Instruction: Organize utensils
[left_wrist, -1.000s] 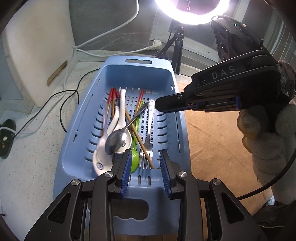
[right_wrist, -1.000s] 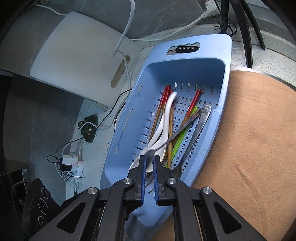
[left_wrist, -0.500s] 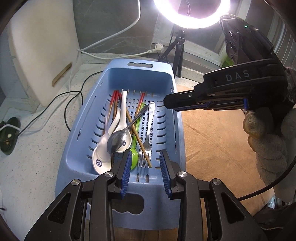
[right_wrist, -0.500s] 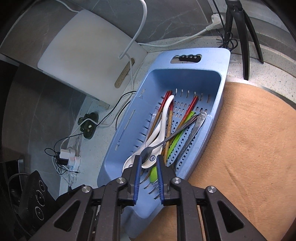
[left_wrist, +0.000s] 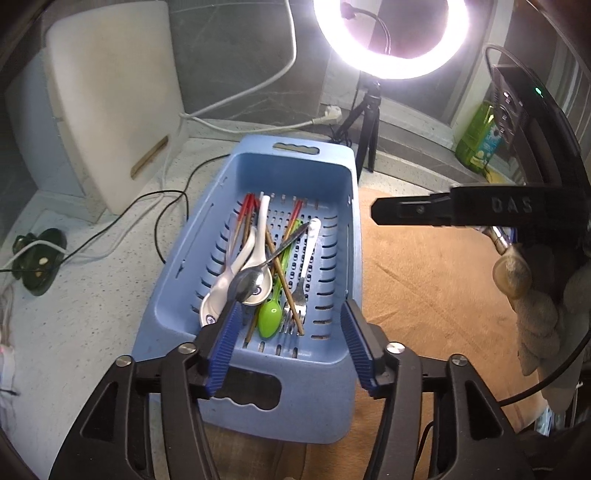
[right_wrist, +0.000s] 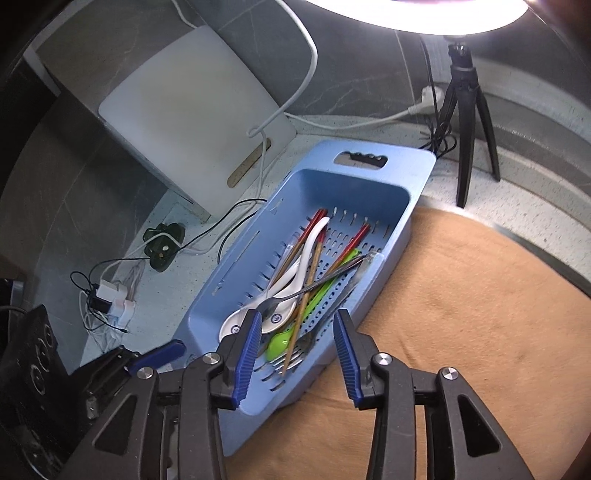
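Note:
A blue slotted basket holds mixed utensils: white ceramic spoons, a steel spoon lying across them, a green plastic spoon, a fork, red-tipped chopsticks. My left gripper is open and empty above the basket's near end. My right gripper is open and empty, also above the near end; it shows from the side in the left wrist view, over the cloth right of the basket.
A tan cloth covers the counter to the right. A white cutting board leans at the back left. Cables and a plug lie to the left. A ring light on a tripod stands behind the basket, a green bottle at the far right.
Both grippers have opened wide and pulled back and up from the basket. The right gripper moved right, off the basket. The utensils have not moved.

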